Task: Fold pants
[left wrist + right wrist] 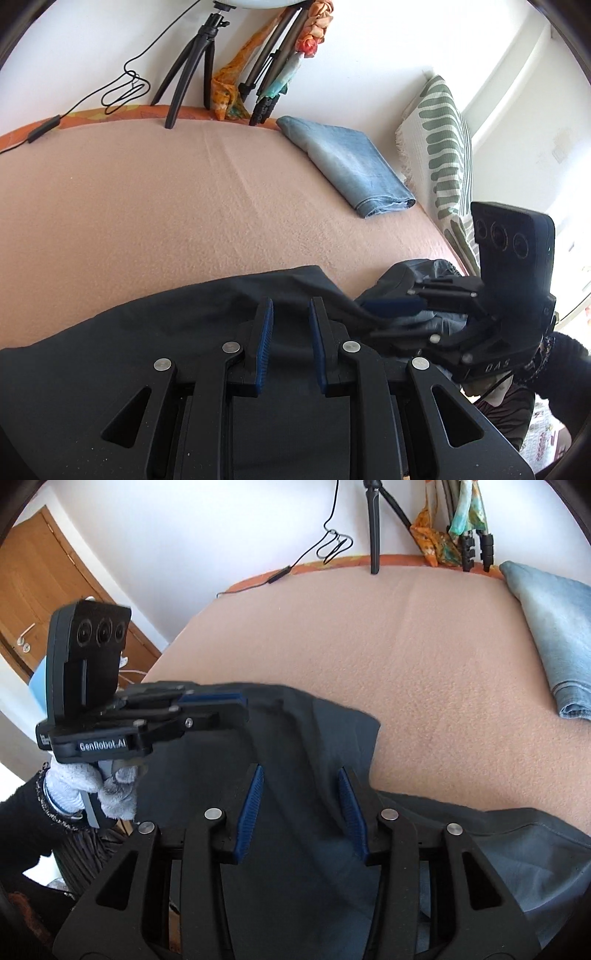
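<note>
Item: dark pants (295,746), spread over the near part of the pink bed cover (184,192), beneath and ahead of both tools; one corner of the cloth lay turned over just ahead of the right gripper (301,805).

Left gripper (291,332): jaws narrowly apart above the cloth in its own view; seen from the right wrist, its blue pads appeared clenched on the pants' far edge, though blur left this uncertain.

Right gripper: jaws parted, cloth under and between the pads, no pinch visible.

Step, as judged: an early fold, edge being gathered; next move called for the right pads to seize the edge beside the left tool, then both to carry it across evenly.

Also present: folded jeans (347,162) well ahead and to the right; a tripod (192,62) at the far wall.

Hidden: waistband and leg ends cut off below the frames; gloved hand (96,790) partly behind its handle.
</note>
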The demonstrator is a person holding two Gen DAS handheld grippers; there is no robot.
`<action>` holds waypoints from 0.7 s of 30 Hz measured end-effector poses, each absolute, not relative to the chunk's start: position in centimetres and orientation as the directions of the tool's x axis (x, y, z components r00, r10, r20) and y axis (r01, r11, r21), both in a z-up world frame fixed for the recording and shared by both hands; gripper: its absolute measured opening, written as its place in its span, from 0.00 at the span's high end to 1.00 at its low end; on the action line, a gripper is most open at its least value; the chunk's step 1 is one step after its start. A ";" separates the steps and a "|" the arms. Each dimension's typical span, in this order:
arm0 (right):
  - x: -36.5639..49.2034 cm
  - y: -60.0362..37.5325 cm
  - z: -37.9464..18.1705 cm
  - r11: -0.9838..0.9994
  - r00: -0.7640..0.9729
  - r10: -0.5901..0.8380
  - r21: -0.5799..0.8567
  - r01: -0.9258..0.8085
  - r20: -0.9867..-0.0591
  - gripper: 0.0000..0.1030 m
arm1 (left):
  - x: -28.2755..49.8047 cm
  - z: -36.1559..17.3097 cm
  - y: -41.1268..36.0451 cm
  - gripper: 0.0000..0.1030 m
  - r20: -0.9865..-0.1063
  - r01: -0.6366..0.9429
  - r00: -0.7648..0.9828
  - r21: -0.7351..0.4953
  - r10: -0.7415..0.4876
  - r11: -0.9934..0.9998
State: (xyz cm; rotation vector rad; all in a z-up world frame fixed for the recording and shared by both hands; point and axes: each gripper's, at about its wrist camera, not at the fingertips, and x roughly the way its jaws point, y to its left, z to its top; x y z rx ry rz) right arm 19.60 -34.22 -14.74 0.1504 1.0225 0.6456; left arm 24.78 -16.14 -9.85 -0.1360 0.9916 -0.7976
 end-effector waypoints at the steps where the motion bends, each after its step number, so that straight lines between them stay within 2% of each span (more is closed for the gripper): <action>1: 19.5 -33.9 -15.3 0.799 0.328 0.570 0.417 -0.433 -0.753 0.56 | 25.0 -9.9 -16.6 0.83 -0.697 0.543 0.292 -0.443 -0.655 0.713; 7: 19.2 -33.7 -17.5 0.779 0.241 0.590 0.464 -0.421 -0.771 0.56 | 25.2 -12.8 -19.3 0.83 -0.785 0.557 0.229 -0.379 -0.575 0.739; 11: 19.0 -35.4 -15.6 0.787 0.310 0.591 0.448 -0.425 -0.744 0.56 | 24.4 -14.3 -19.3 0.83 -0.797 0.561 0.220 -0.369 -0.563 0.741; 14: 20.1 -37.0 -14.9 0.813 0.366 0.570 0.438 -0.385 -0.736 0.51 | 24.3 -14.3 -19.3 0.83 -0.796 0.560 0.222 -0.369 -0.564 0.741; 17: 22.3 -37.1 -16.2 0.790 0.312 0.600 0.484 -0.377 -0.737 0.45 | 24.1 -14.1 -19.3 0.83 -0.799 0.562 0.230 -0.357 -0.555 0.746; 20: 23.9 -36.1 -17.6 0.779 0.277 0.609 0.494 -0.387 -0.743 0.45 | 24.0 -12.8 -18.2 0.82 -0.798 0.562 0.272 -0.321 -0.537 0.762; 21: 24.0 -35.8 -17.9 0.773 0.267 0.615 0.500 -0.389 -0.742 0.53 | 23.9 -12.2 -17.4 0.83 -0.793 0.557 0.294 -0.312 -0.534 0.770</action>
